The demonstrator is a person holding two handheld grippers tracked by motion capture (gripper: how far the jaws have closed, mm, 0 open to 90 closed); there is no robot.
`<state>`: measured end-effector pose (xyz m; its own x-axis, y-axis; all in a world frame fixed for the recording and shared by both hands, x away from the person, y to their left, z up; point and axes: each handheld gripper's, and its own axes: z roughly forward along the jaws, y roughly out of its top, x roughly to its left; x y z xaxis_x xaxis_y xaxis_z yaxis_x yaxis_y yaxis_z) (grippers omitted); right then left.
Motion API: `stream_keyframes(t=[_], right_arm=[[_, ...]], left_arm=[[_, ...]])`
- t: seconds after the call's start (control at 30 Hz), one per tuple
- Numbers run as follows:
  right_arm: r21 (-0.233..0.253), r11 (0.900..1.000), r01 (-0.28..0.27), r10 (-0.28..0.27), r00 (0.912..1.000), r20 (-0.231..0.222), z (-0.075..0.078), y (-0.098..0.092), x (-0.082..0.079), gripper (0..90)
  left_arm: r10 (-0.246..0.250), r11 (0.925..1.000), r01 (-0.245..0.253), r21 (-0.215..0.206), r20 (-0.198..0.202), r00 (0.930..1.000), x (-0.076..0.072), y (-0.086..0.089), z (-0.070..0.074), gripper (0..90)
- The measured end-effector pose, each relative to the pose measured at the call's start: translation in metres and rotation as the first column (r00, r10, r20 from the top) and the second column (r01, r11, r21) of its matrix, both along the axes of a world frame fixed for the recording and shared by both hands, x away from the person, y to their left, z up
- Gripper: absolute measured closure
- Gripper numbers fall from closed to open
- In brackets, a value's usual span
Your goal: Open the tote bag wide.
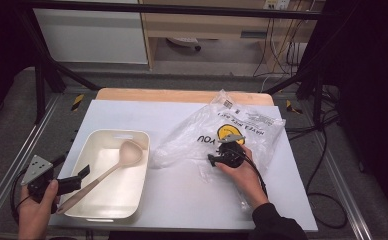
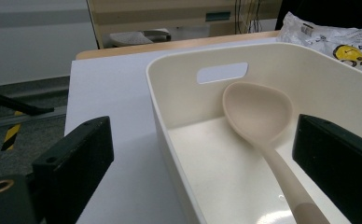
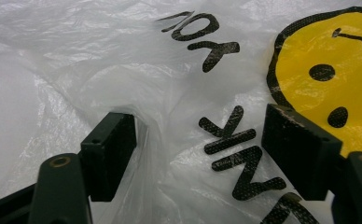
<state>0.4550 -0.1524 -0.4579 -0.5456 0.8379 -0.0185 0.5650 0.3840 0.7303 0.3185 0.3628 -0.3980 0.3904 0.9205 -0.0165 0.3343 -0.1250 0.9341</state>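
- High view: your left claw point(image 1: 84, 172) sits at the near-left corner of the white surface point(image 1: 192, 200), jaws apart, nothing between them. It's just beside the near-left edge of the cream tub point(image 1: 94, 207), pointing toward the ladle handle.
- The beige ladle point(image 1: 113, 170) lies diagonal in the tub, bowl up by the far-right corner, handle running down over the near-left rim w/ the tip sticking out close to your left claw.
- Your right claw point(image 1: 213, 160) is on the clear plastic bag point(image 1: 222, 132), which is spread crumpled to the right of the tub, smiley print + black lettering facing up. Jaw state isn't clear from up here tbh, hand covers most of it.
- Left gripper view: both black jaws wide apart, empty. Between them you see the tub point(image 2: 170, 88) w/ its slot handle on the far wall and the ladle point(image 2: 258, 116) inside, bowl resting toward the far wall, handle coming down toward the right jaw but not touching it afaict. Bag point(image 2: 328, 42) peeks in top right.
- Right gripper view: jaws apart and straddling the bag point(image 3: 179, 93). A fold of the film bunches up right against the left jaw's inner face; right jaw sits over the lettering beside the yellow smiley point(image 3: 342, 70). Not pinched.
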Motion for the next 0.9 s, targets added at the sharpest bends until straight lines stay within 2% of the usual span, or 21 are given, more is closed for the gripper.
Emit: stream_keyframes(t=[0.03,0.17,0.2,0.23,0.27,0.3,0.33,0.37,0.4,0.43,0.5,0.6,0.9], right_arm=[[0.002,1.0,0.002,-0.002,1.0,0.001,0.0,-0.001,0.0,28.8],[0.017,1.0,0.015,-0.015,0.9999,0.004,0.001,-0.005,0.002,45.5],[0.017,1.0,0.015,-0.015,0.9999,0.004,0.001,-0.005,0.002,45.5],[0.023,1.0,0.017,-0.017,0.9998,0.004,0.002,-0.007,0.002,53.6],[0.023,1.0,0.017,-0.017,0.9998,0.004,0.002,-0.007,0.002,53.6],[0.029,0.999,0.015,-0.015,0.9999,-0.001,0.002,-0.008,0.003,62.1],[0.029,0.999,0.015,-0.015,0.9999,-0.001,0.002,-0.008,0.003,62.1],[0.035,0.999,0.015,-0.015,0.9999,0.0,0.002,-0.009,0.003,66.3],[0.041,0.999,0.014,-0.014,0.9999,-0.001,0.002,-0.009,0.004,74.6],[0.041,0.999,0.014,-0.014,0.9999,-0.001,0.002,-0.009,0.004,74.6],[0.054,0.998,0.014,-0.013,0.9998,-0.012,0.004,-0.011,0.005,84.7],[0.06,0.998,0.013,-0.012,0.9999,-0.009,0.006,-0.012,0.005,87.4],[0.091,0.996,0.02,-0.017,0.9994,-0.029,0.033,-0.015,0.001,89.7]], left_arm=[[0.0,1.0,0.0,0.0,0.0,1.0,0.0,0.0,0.0,4.9],[-0.002,1.0,0.002,-0.002,0.001,1.0,0.0,-0.001,0.0,4.9],[-0.001,1.0,0.001,-0.003,0.001,1.0,0.0,-0.001,0.0,4.9],[0.001,1.0,-0.001,-0.003,0.001,1.0,0.0,0.0,0.0,4.9],[0.001,1.0,-0.001,-0.002,0.001,1.0,0.0,0.0,0.0,4.9],[0.001,1.0,-0.001,-0.002,0.001,1.0,0.0,0.0,0.0,4.9],[0.001,1.0,-0.001,-0.002,0.001,1.0,0.0,0.0,0.0,4.9],[0.0,1.0,0.0,-0.002,0.001,1.0,0.0,0.0,0.0,4.9],[-0.002,1.0,0.002,-0.002,0.002,1.0,0.0,-0.001,0.0,4.9],[-0.002,1.0,0.002,-0.002,0.002,1.0,0.0,-0.001,0.0,4.9],[-0.003,1.0,0.003,-0.003,0.002,1.0,0.0,-0.001,0.0,4.9],[0.0,1.0,0.0,-0.003,0.005,1.0,0.0,0.0,0.001,4.9],[0.003,1.0,-0.003,0.001,0.014,0.9999,-0.001,0.0,0.007,4.9]])
